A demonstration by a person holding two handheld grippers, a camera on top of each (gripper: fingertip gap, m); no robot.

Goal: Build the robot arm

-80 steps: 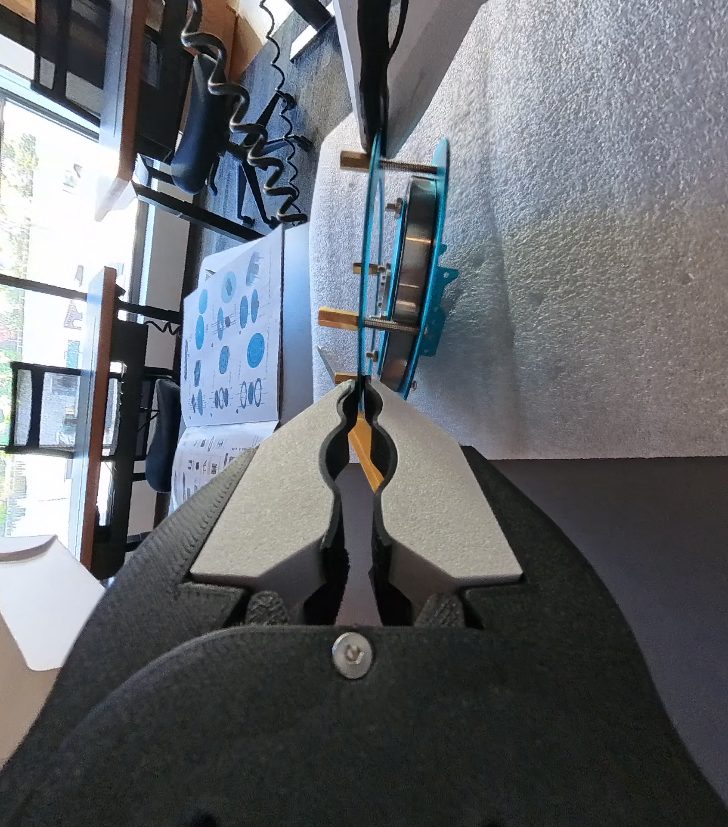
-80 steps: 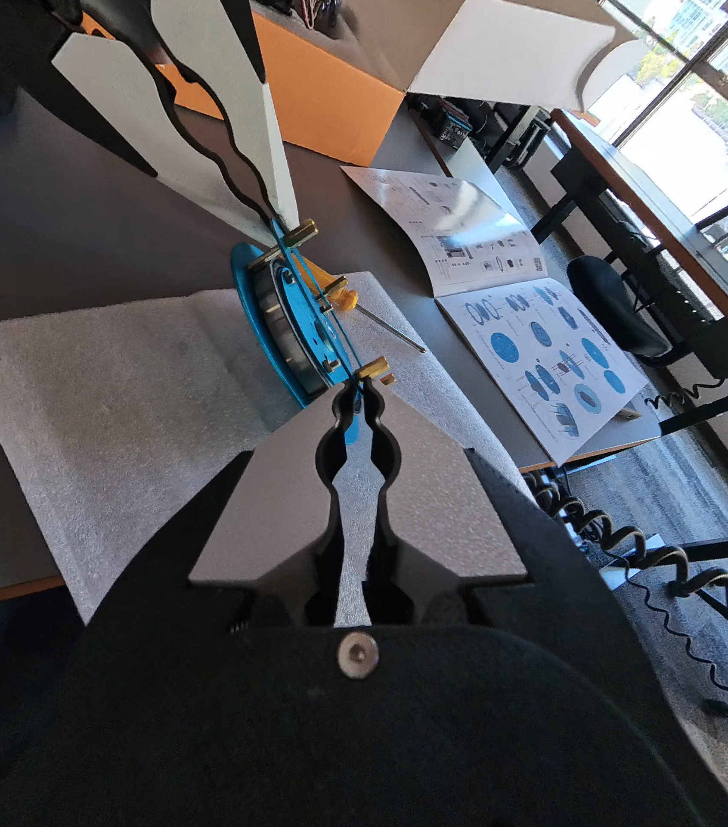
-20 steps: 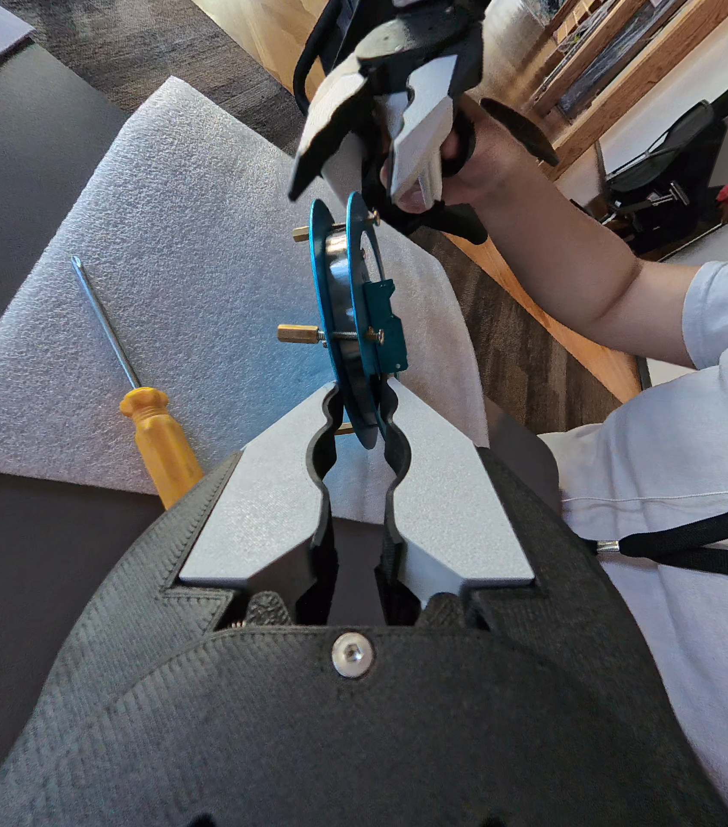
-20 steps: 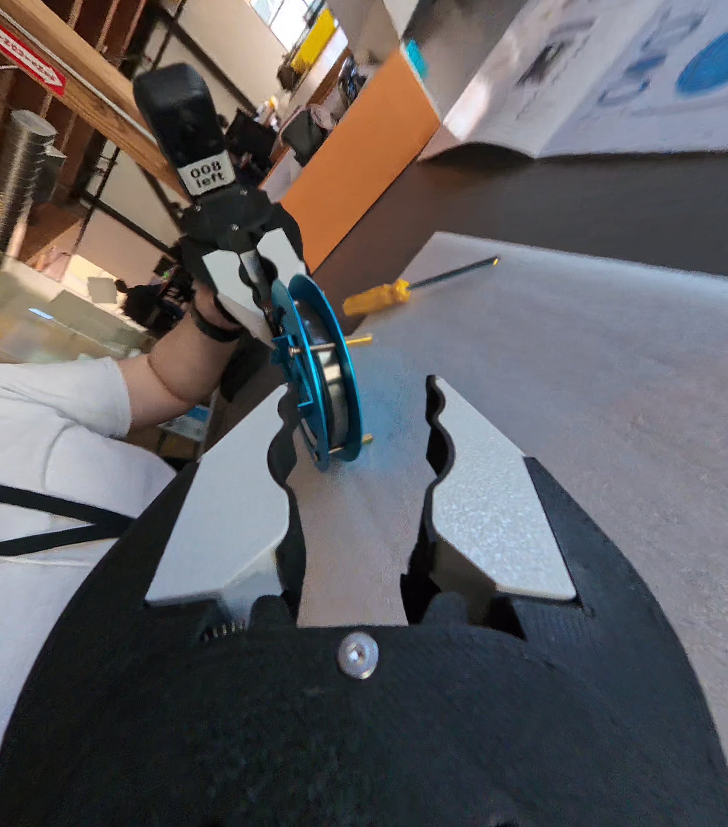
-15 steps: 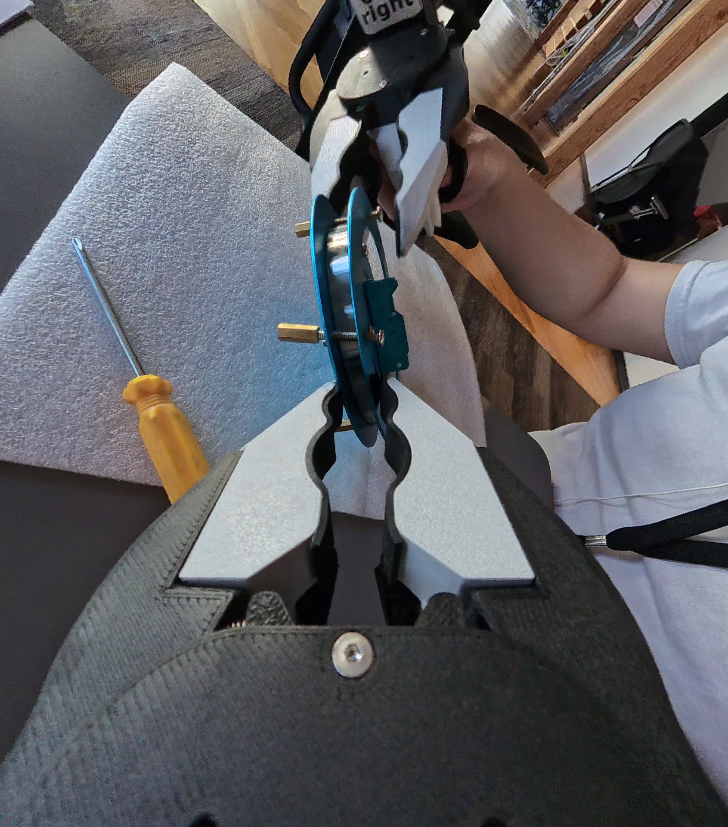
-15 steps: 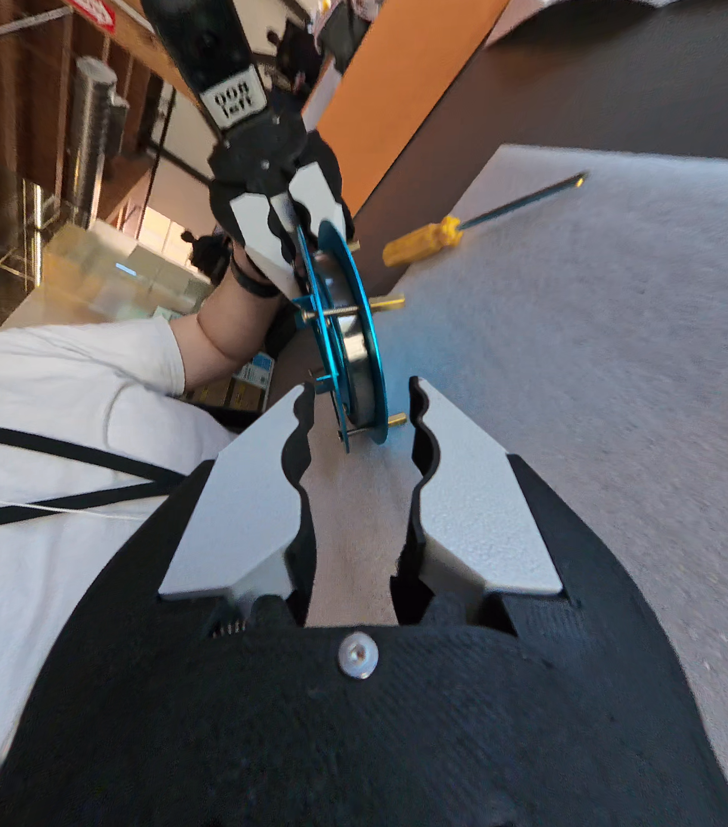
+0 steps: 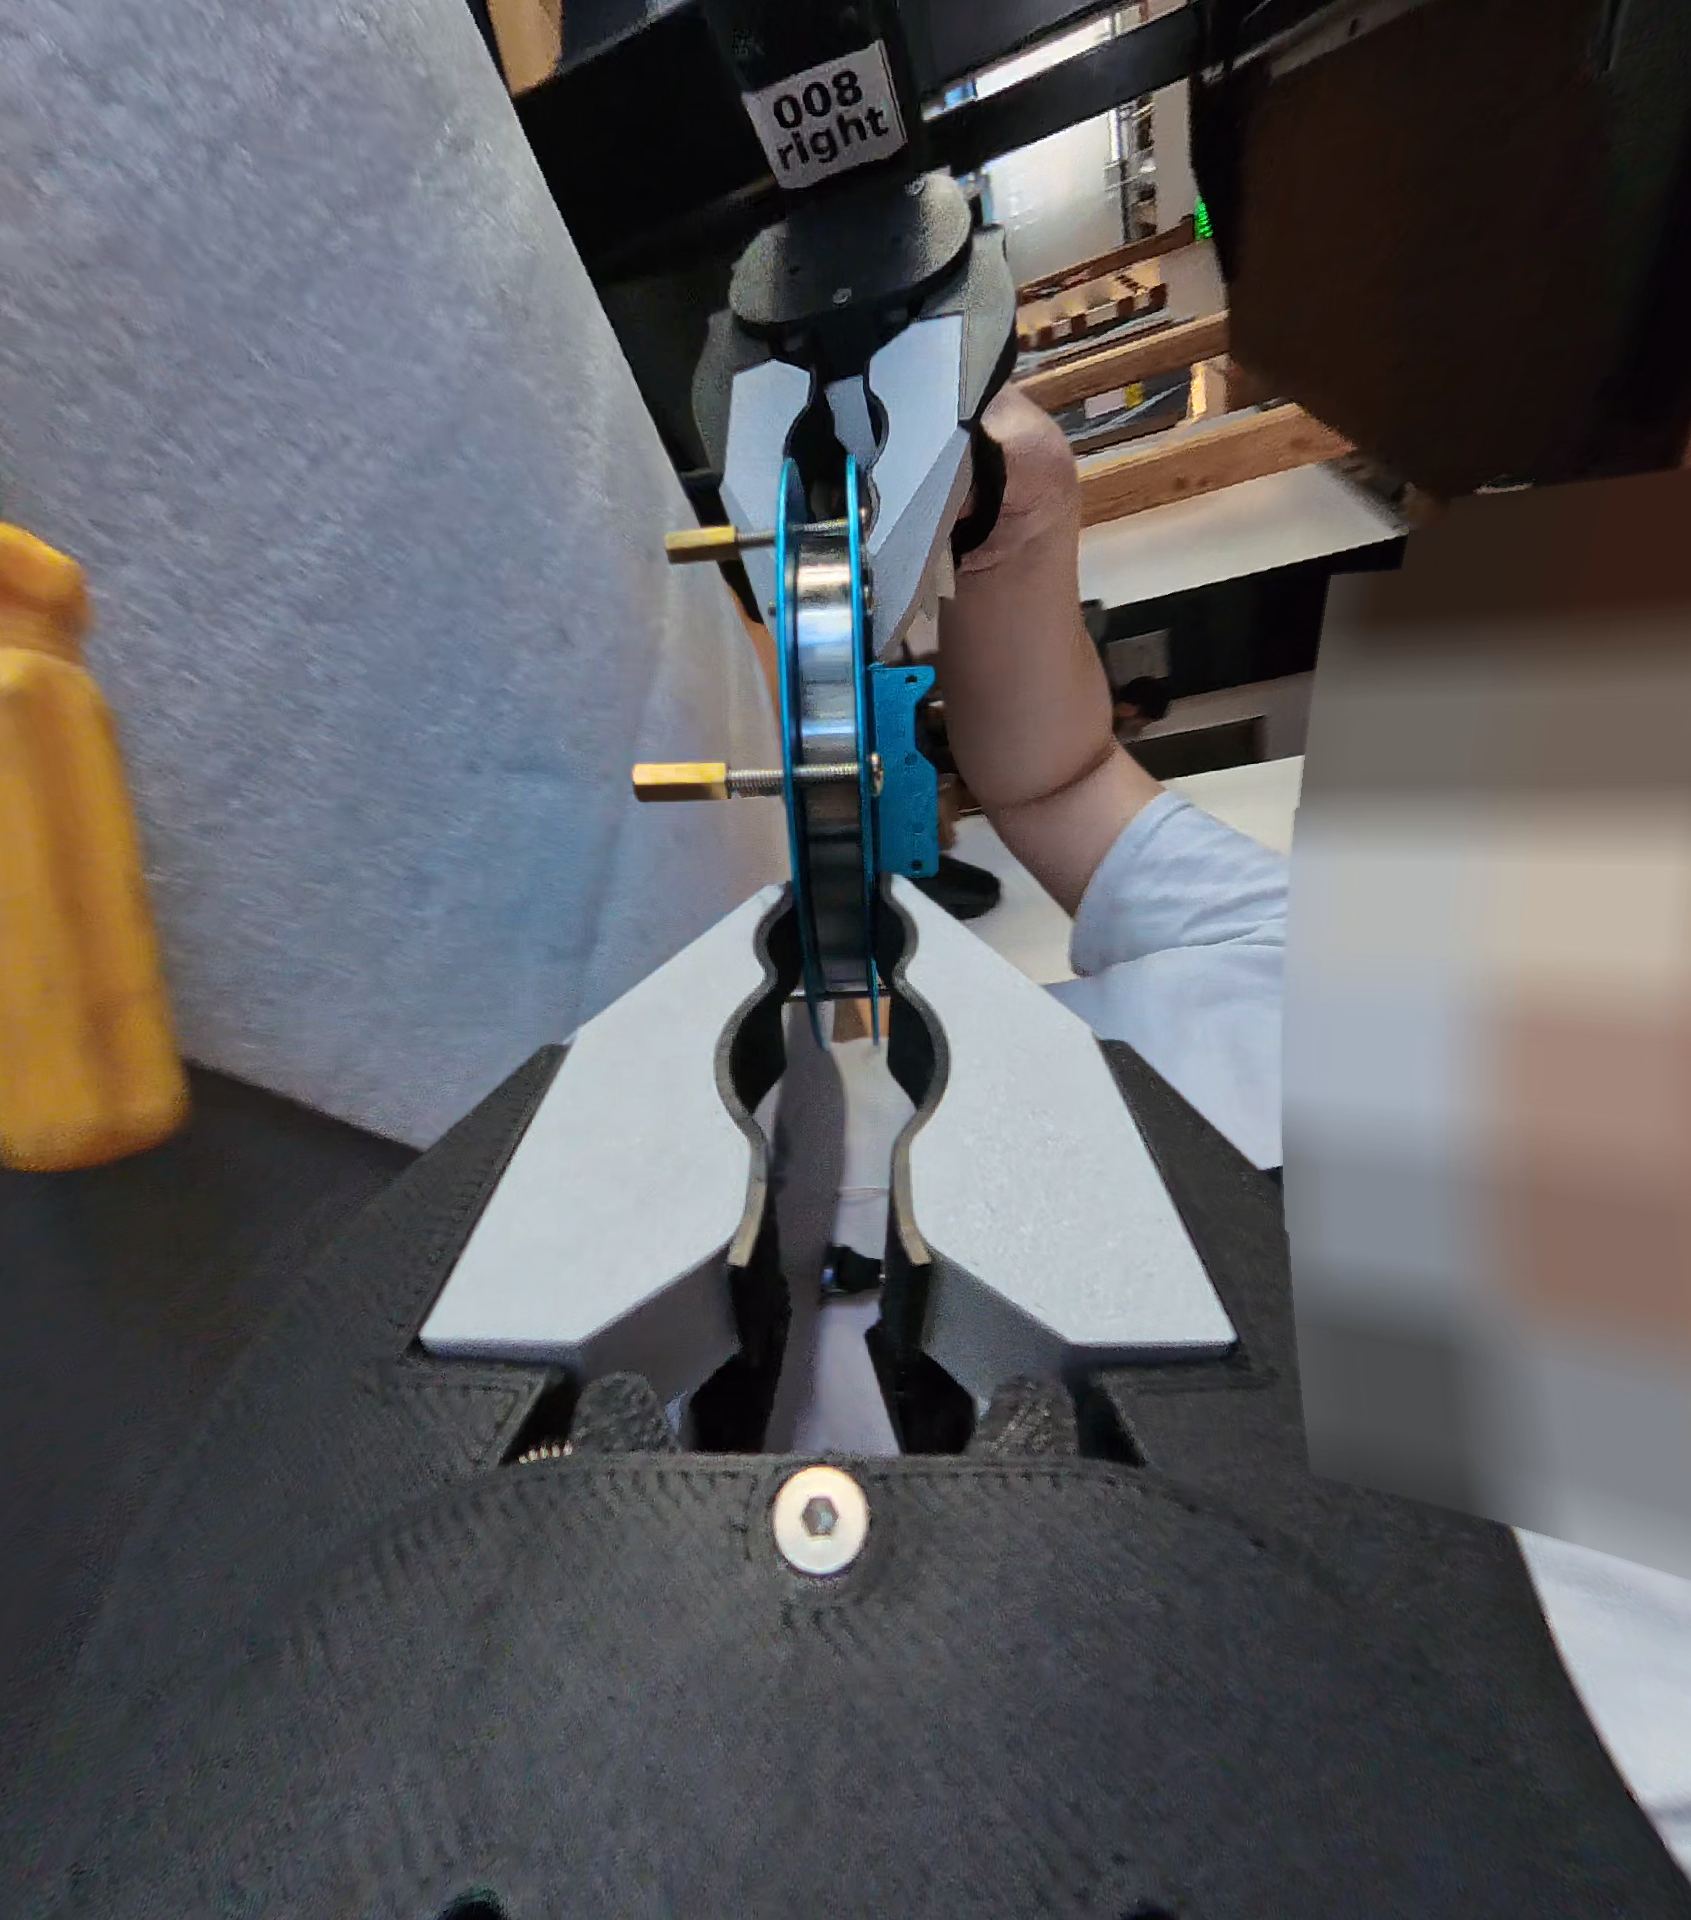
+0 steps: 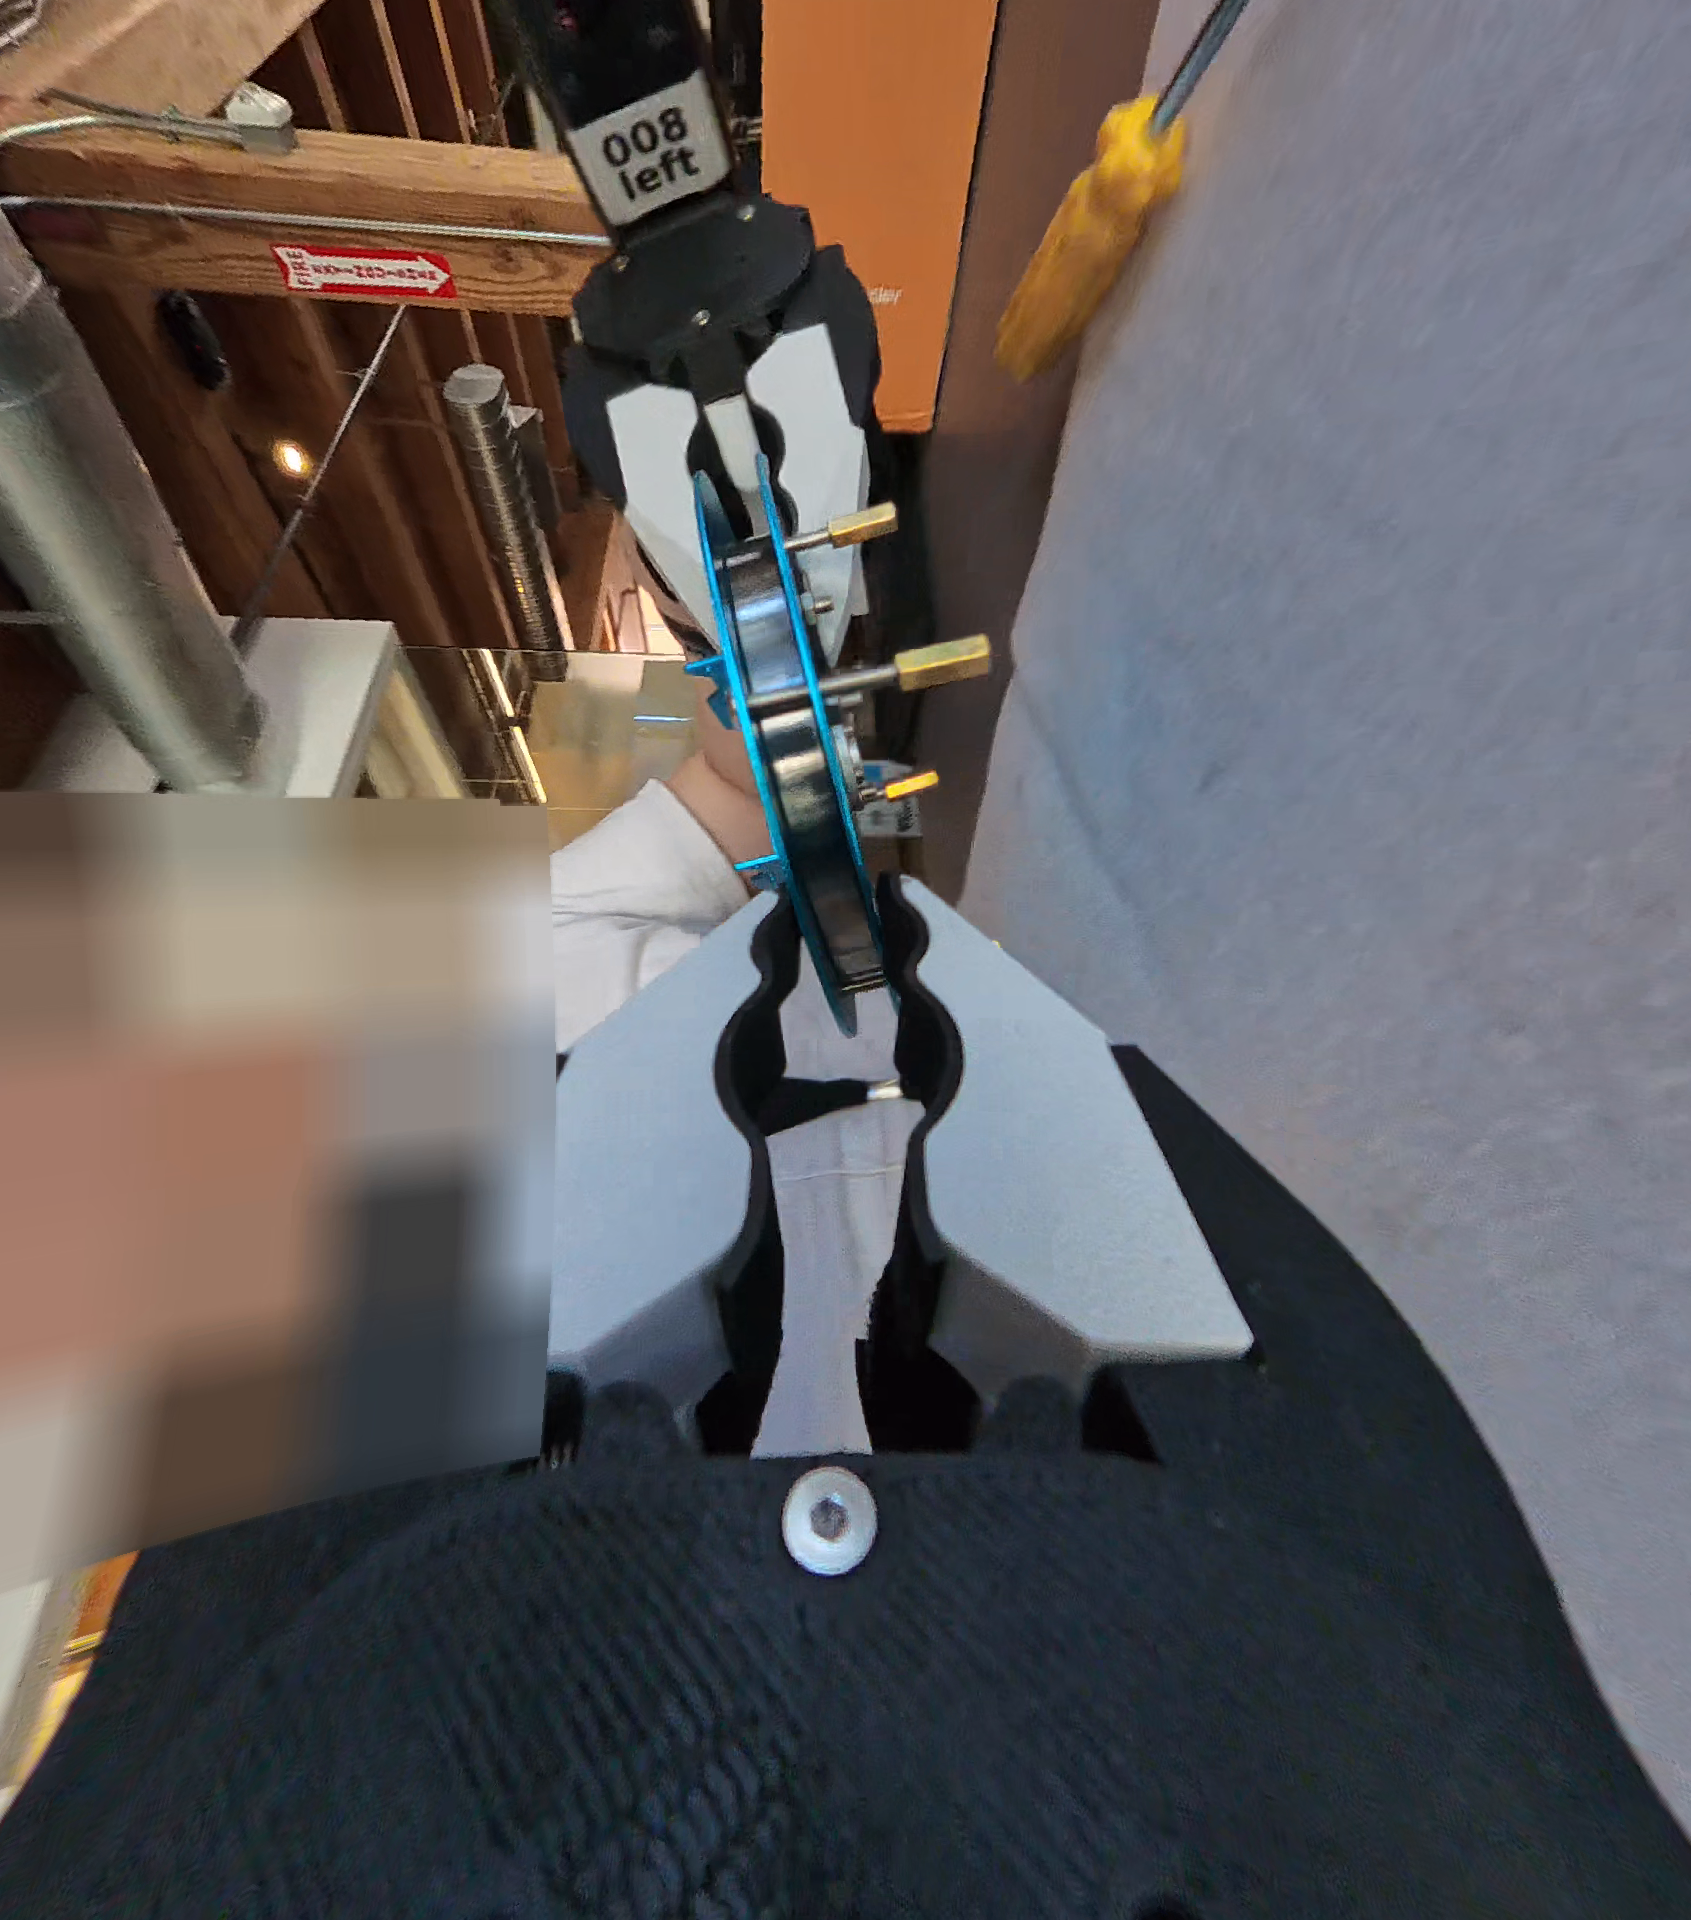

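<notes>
A blue disc assembly (image 7: 825, 727), two thin blue plates with a metal ring between them and brass standoffs, is seen edge-on. My left gripper (image 7: 830, 940) is shut on its near rim. My right gripper (image 7: 836, 457) is shut on the opposite rim, held by a person's hand. In the right wrist view the right gripper (image 8: 846, 935) clamps the near rim of the assembly (image 8: 789, 727) and the left gripper (image 8: 737, 468) clamps the far rim. The standoffs point toward the white foam sheet (image 7: 301, 468). Whether the assembly touches the foam is hidden.
A yellow-handled screwdriver (image 7: 30, 831) lies at the foam's edge on the dark table (image 7: 93, 1351); it also shows in the right wrist view (image 8: 1080, 239) beside the foam (image 8: 1443, 727). An orange box (image 8: 872, 156) stands behind. A person in a white shirt (image 7: 1184, 935) is close. Some 8 cm of space lies between my two pairs of fingers.
The right gripper, open around the assembly's far rim half a second ago, has shut on it. Both grippers have turned with the assembly, and the screwdriver now looks much closer to the left gripper.
</notes>
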